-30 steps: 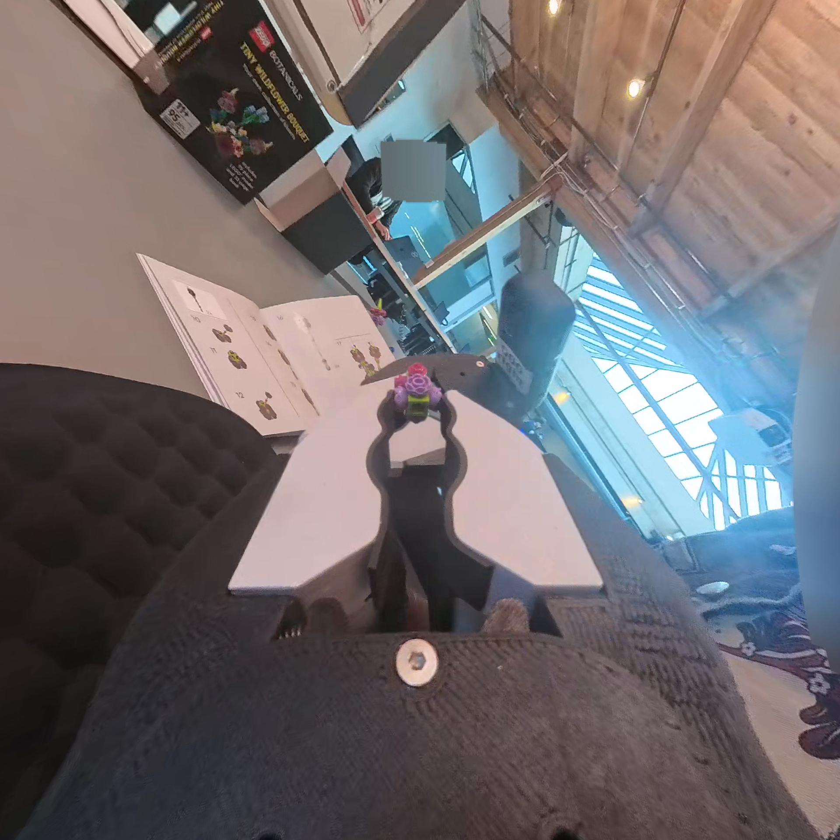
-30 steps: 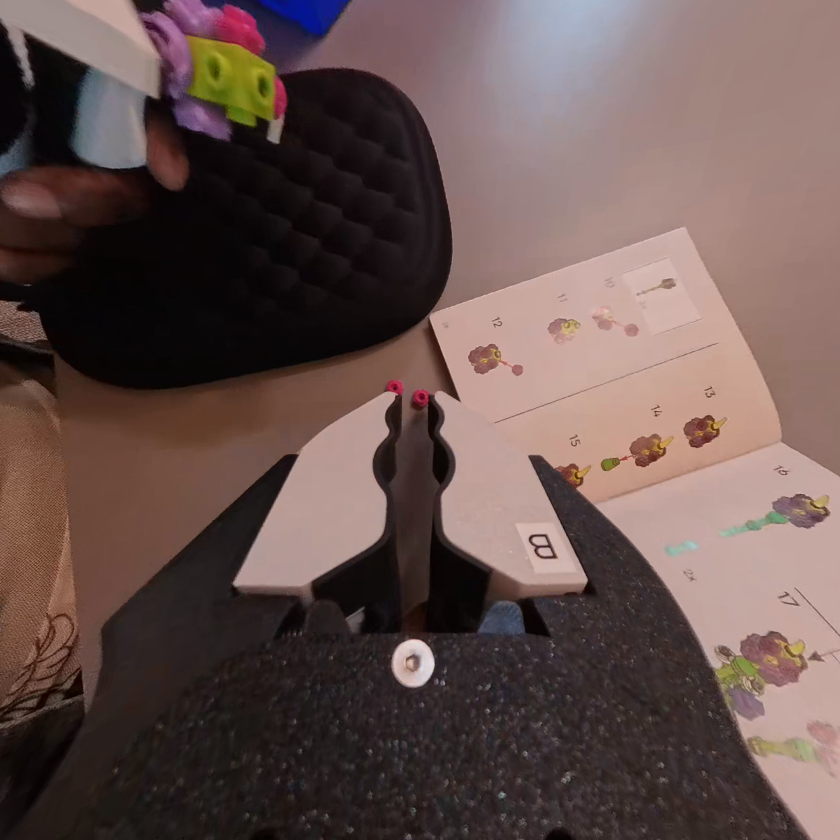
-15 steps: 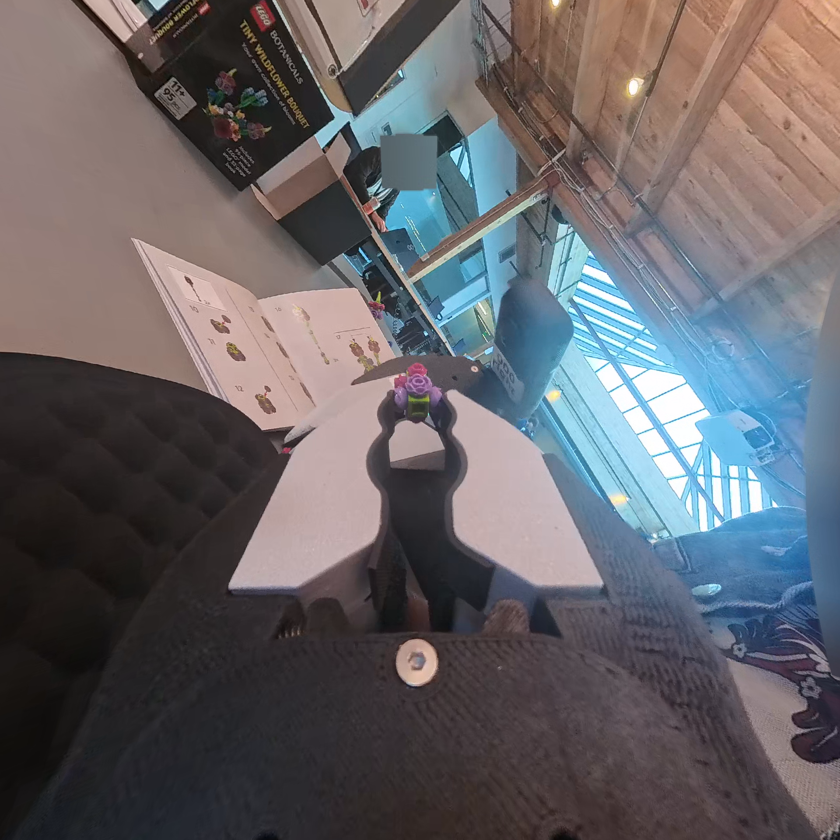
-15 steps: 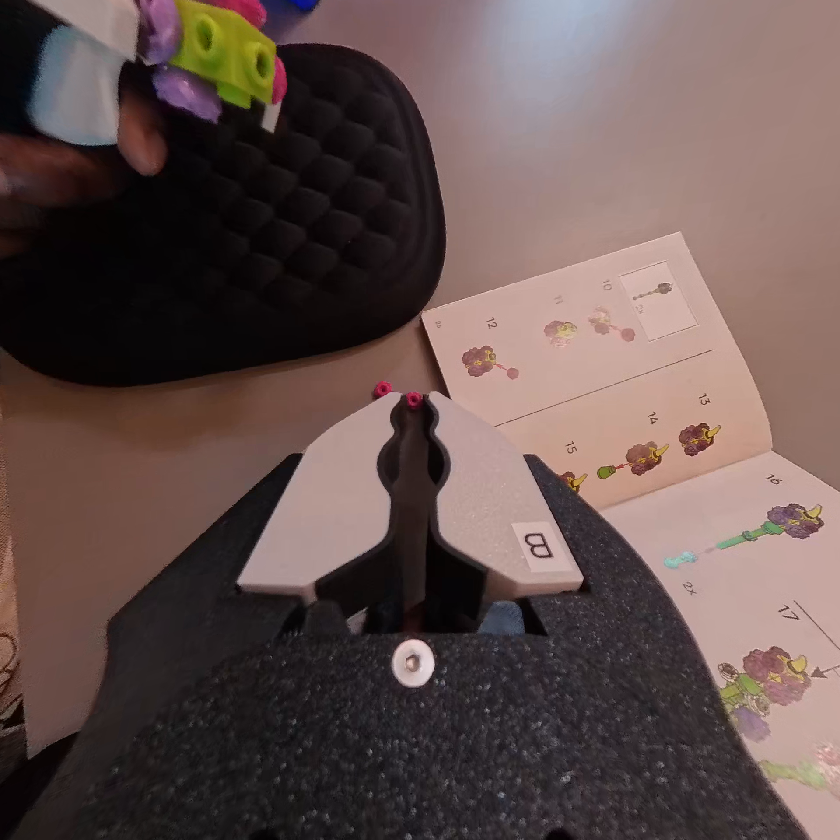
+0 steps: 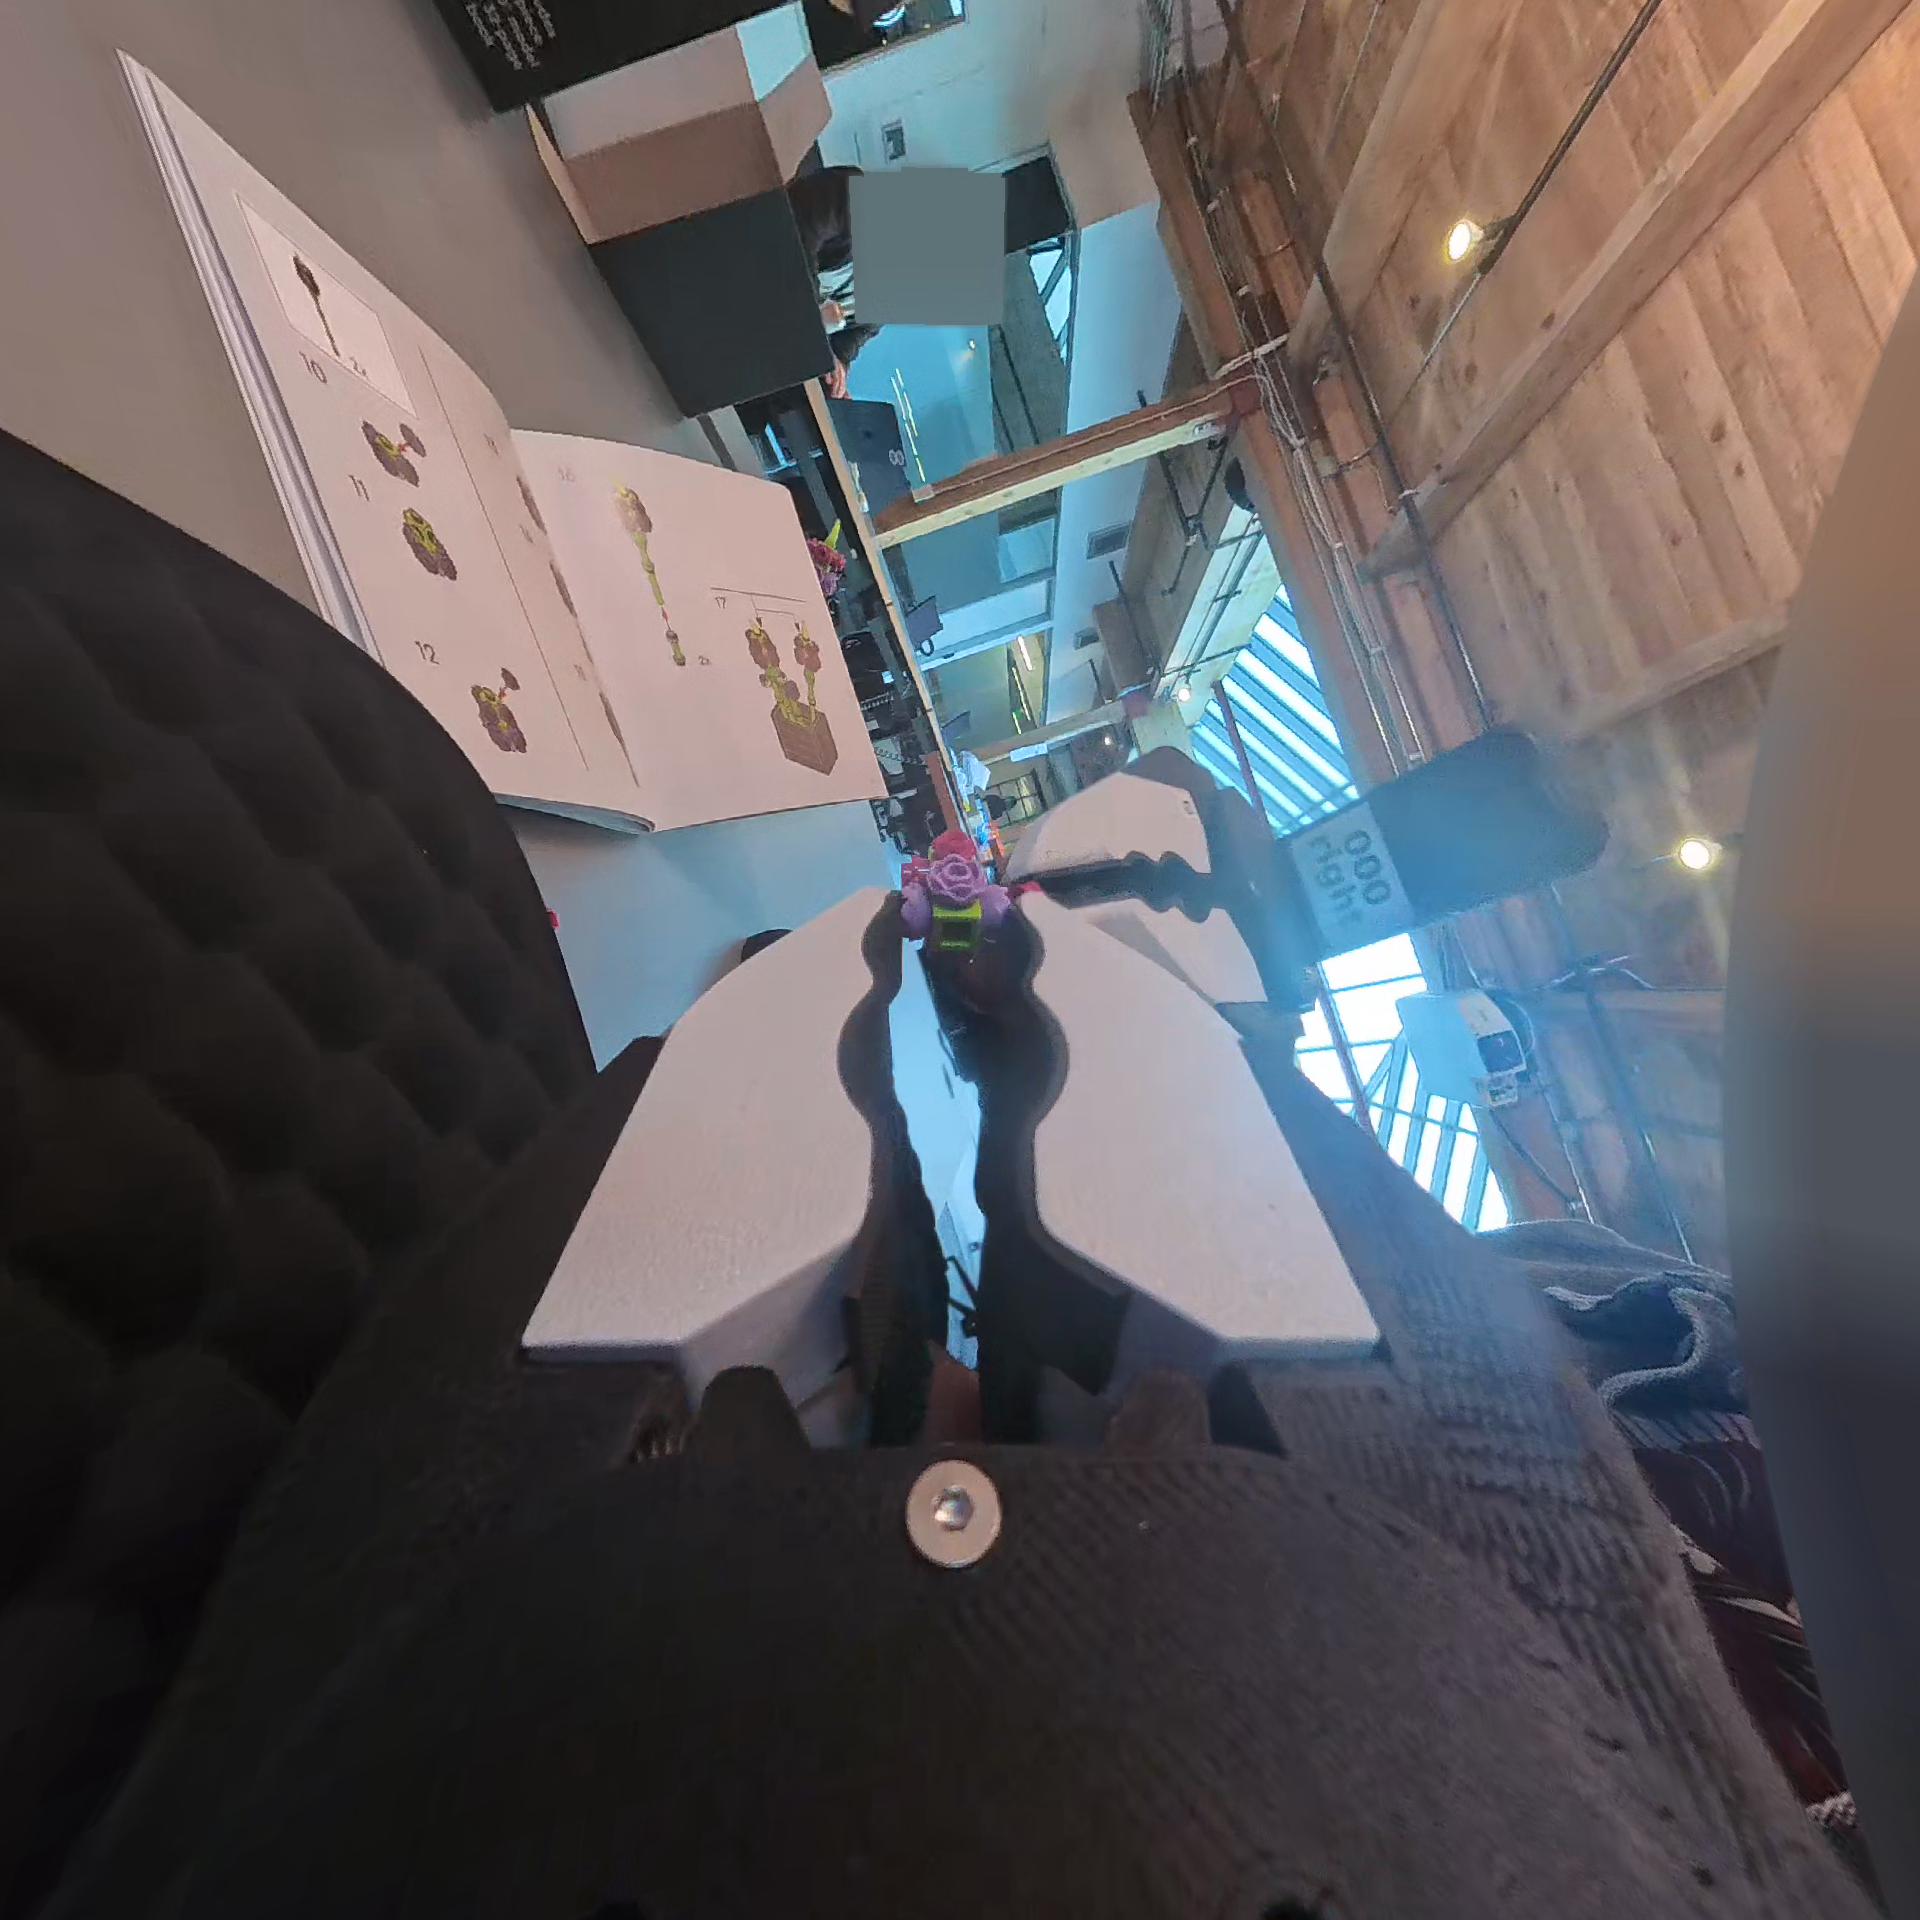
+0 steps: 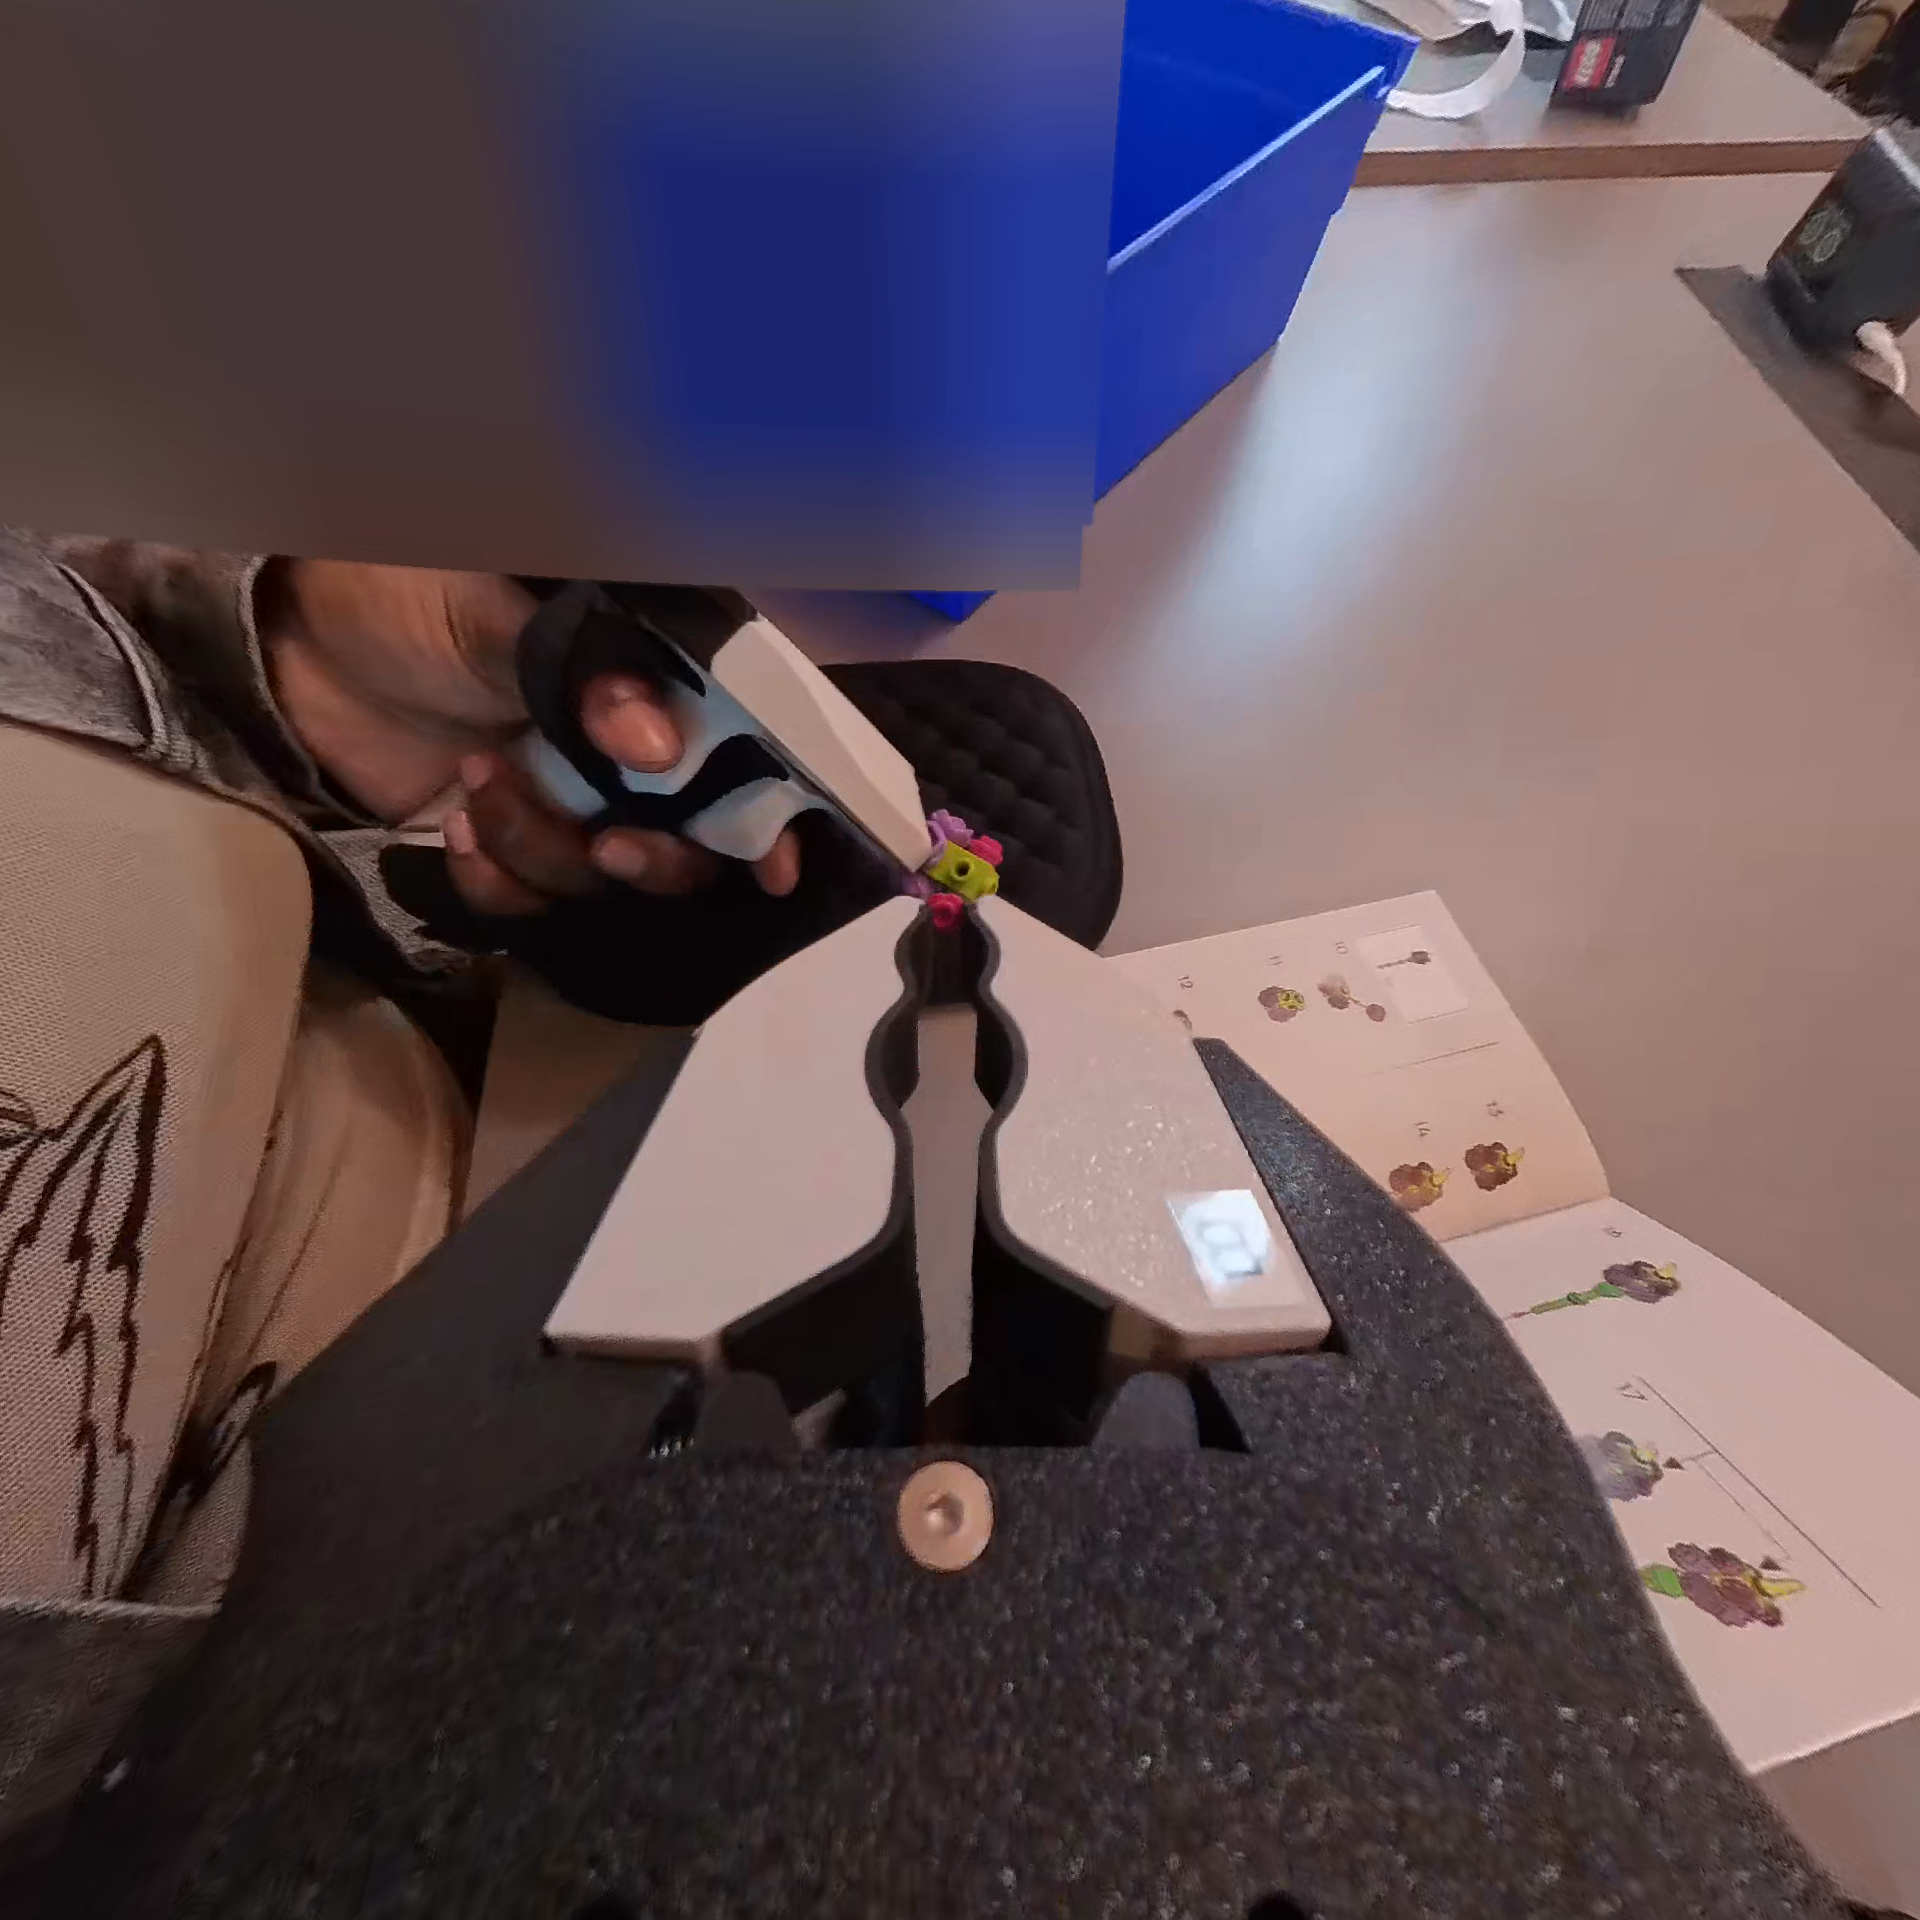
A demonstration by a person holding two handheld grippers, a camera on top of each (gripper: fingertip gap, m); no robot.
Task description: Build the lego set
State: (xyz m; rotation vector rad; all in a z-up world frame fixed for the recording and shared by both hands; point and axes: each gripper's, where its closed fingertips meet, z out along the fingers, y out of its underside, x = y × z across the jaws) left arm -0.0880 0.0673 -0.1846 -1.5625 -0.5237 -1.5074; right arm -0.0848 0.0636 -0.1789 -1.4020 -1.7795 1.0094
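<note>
My left gripper (image 5: 954, 920) pinches a small flower cluster (image 5: 954, 902) of purple and pink blooms on a lime brick. My right gripper (image 6: 945, 914), nearly closed on a pink stud (image 6: 945, 910), now touches it, having risen from the table (image 6: 1507, 582) since a second ago.

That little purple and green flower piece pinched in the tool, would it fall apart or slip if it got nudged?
The flower piece looks like several tiny bricks clipped together, so a sideways nudge could probably pop a petal off. It seems very light, held only at the left tool tips, so it may twist or slip. The pink stud in the right tool would likely roll if dropped.
</note>
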